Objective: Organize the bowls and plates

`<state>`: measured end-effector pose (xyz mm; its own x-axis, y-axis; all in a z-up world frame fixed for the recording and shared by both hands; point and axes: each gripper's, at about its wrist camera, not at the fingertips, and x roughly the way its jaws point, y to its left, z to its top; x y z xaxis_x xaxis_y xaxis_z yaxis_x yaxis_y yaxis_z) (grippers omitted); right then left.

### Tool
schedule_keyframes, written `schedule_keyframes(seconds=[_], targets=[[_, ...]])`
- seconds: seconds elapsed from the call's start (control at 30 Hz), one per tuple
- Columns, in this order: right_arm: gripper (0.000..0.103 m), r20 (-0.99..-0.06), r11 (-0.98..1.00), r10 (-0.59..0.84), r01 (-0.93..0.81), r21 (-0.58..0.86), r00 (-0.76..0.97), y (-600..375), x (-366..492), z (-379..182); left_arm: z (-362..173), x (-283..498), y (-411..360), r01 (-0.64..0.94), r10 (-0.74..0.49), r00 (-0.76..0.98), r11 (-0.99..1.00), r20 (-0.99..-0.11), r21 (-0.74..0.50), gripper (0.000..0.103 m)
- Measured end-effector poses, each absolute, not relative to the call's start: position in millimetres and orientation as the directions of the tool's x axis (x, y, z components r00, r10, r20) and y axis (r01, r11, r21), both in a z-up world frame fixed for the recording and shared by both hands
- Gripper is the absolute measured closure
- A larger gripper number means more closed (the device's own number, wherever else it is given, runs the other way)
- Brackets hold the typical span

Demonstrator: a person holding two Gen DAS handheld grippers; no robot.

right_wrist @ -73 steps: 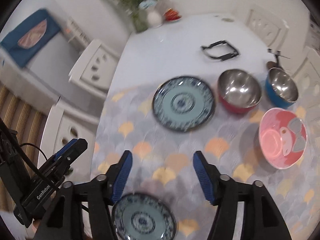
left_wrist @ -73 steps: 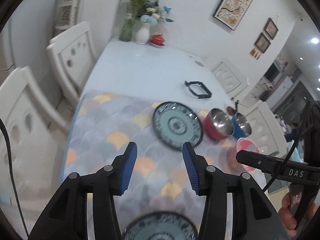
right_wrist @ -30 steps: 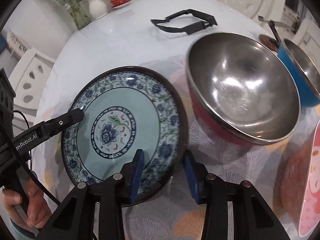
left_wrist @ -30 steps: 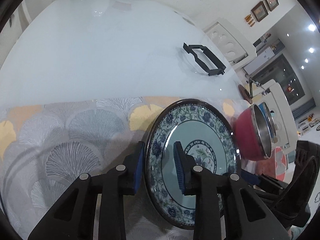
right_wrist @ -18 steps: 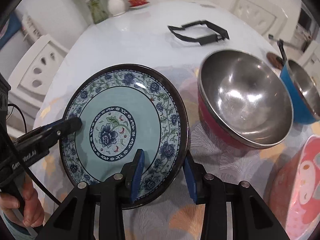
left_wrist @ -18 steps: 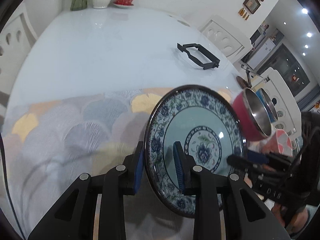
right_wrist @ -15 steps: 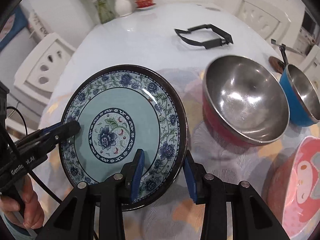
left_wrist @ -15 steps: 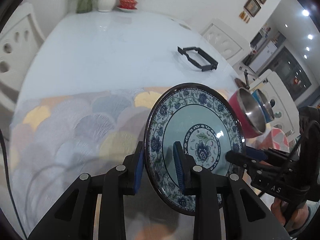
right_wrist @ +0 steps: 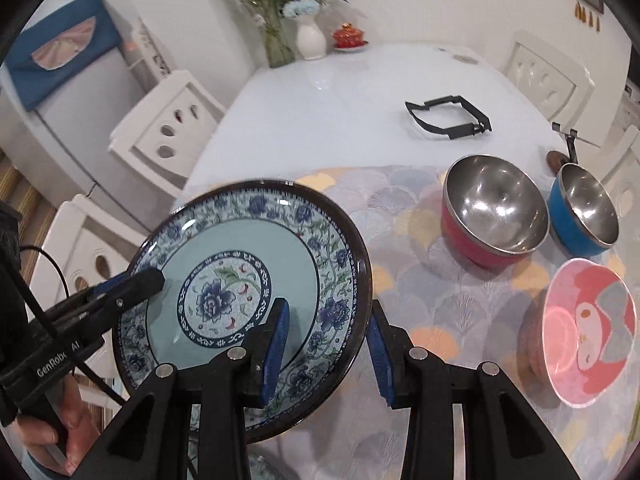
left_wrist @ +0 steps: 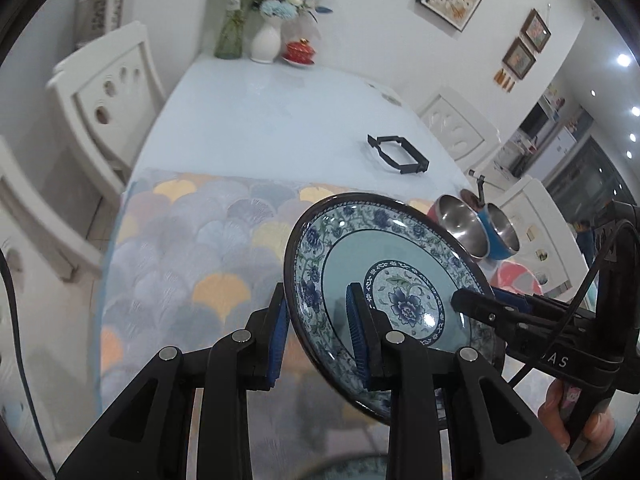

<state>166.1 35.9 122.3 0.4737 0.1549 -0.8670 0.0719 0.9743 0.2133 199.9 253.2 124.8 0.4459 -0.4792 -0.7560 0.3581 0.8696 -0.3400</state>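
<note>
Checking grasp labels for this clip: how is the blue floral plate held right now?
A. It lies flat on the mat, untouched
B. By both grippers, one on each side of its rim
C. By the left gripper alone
B: the left gripper and the right gripper each clamp the rim of the blue floral plate, tilted above the fan-patterned mat.

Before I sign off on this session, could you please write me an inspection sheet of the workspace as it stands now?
Surface: pale table, near half under a fan-patterned cloth.
Job's things: blue floral plate lifted and tilted, off the cloth; red bowl, blue bowl and pink plate on the cloth; another patterned dish partly visible below.
Clutter: black frame on the bare table; vases and a red lidded cup at the far end.
Grippers: left tool and right tool each clamp the floral plate's rim, on opposite sides.
Cables: a black cable runs from the left tool.
Surroundings: white chairs, framed pictures on the wall.
</note>
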Motion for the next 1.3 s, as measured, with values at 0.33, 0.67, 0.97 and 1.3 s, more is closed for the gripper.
schedule_keyframes(seconds=[0.33, 0.67, 0.97, 1.3], targets=[[0.066, -0.865, 0.968, 0.228, -0.012, 0.249, 0.447, 55.8, 108.4, 137.2, 139.4, 132.2, 278.3, 0.275, -0.431, 0.498, 0.902, -0.753, -0.334, 0.078], [0.065, -0.882, 0.962, 0.273, -0.11, 0.25, 0.384, 67.9, 58.9, 132.1, 134.2, 64.8, 291.5, 0.19, -0.373, 0.512, 0.928, -0.774, -0.322, 0.078], [0.065, -0.9, 0.954, 0.288, -0.177, 0.241, 0.326, 76.5, 19.9, 115.8, 115.3, 12.0, 300.5, 0.121, -0.334, 0.497, 0.941, -0.801, -0.317, 0.078], [0.065, -0.924, 0.954, 0.278, -0.191, 0.233, 0.261, 77.3, -9.0, 83.8, 86.4, -15.2, 301.4, 0.083, -0.318, 0.454, 0.945, -0.832, -0.315, 0.078]])
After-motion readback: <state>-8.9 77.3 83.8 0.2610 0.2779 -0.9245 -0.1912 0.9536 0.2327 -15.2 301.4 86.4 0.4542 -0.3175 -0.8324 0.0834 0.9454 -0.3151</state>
